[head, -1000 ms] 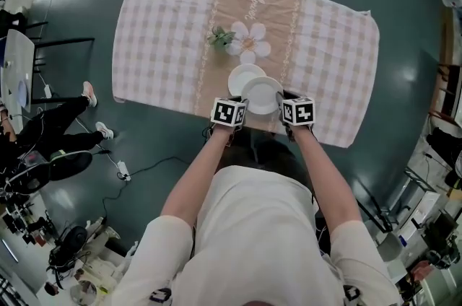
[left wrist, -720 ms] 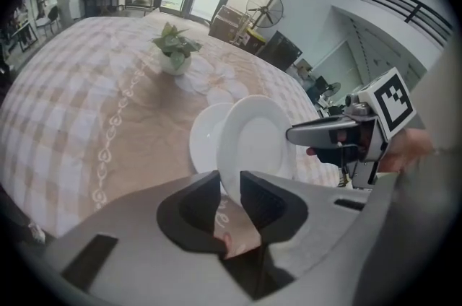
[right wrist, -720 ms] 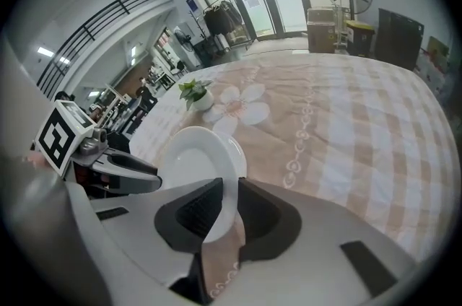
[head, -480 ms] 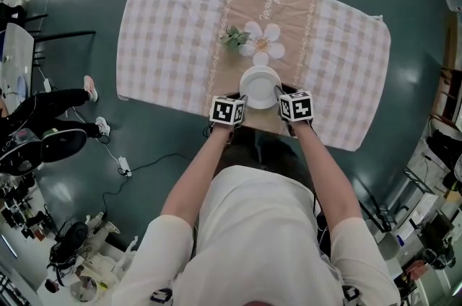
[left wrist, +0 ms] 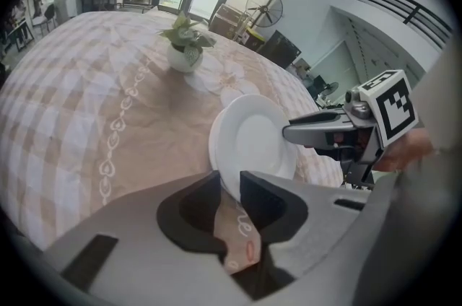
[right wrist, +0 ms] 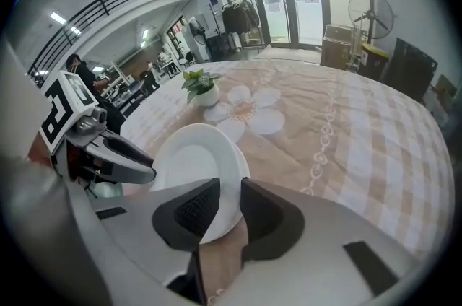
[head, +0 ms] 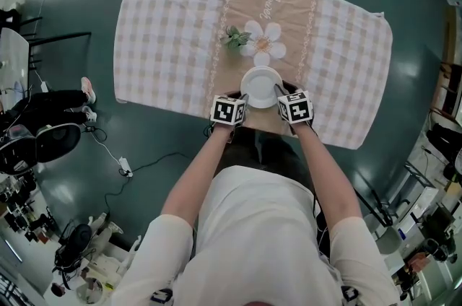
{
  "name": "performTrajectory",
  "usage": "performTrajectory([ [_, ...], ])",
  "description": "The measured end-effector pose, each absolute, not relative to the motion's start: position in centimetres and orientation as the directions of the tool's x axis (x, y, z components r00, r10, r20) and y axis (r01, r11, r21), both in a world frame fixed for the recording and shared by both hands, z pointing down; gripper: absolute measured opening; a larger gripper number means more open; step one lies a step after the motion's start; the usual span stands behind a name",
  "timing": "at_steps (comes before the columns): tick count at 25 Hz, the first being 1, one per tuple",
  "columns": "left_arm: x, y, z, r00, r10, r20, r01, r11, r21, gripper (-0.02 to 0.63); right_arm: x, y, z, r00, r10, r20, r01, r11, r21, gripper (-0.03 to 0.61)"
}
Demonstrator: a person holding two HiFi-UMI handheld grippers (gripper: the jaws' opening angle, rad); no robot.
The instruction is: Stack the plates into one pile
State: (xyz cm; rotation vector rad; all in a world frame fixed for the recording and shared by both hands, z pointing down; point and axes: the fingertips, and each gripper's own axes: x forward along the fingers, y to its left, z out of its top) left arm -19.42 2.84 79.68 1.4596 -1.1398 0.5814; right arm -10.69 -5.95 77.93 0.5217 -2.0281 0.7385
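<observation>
Plates (head: pixel 260 86) are now sitting as one pile by the tablecloth's (head: pixel 166 30) near edge, no longer side by side; left gripper (left wrist: pixel 231 189) is clamping the top rim; right gripper (right wrist: pixel 229 196) has just been opening, with the rim loose between its jaws.

both arms are reaching forward; left gripper (head: pixel 240 98) is clamping the plate (head: pixel 260 84) rim, right gripper (head: pixel 279 92) jaws have just been opening around it.

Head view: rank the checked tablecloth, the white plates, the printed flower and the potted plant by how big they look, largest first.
1. Checked tablecloth, by far the largest.
2. White plates and printed flower: nearly alike, too close to rank.
3. Potted plant, the smallest.
</observation>
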Motion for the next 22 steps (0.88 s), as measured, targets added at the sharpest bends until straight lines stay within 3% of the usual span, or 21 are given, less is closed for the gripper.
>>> performTrajectory([
  [11,-20.0,2.1,79.6,0.417,-0.327,0.848,-0.878,0.098,0.469,0.09,-11.1,-6.7,77.7,-0.505,-0.153,0.849,-0.604,0.765,-0.222,0.143],
  [22,-20.3,3.1,79.0,0.389,-0.328,0.861,-0.898,0.072,0.434,0.103,-11.0,-6.1,76.9,-0.52,-0.143,0.842,-0.586,0.777,-0.229,0.143],
])
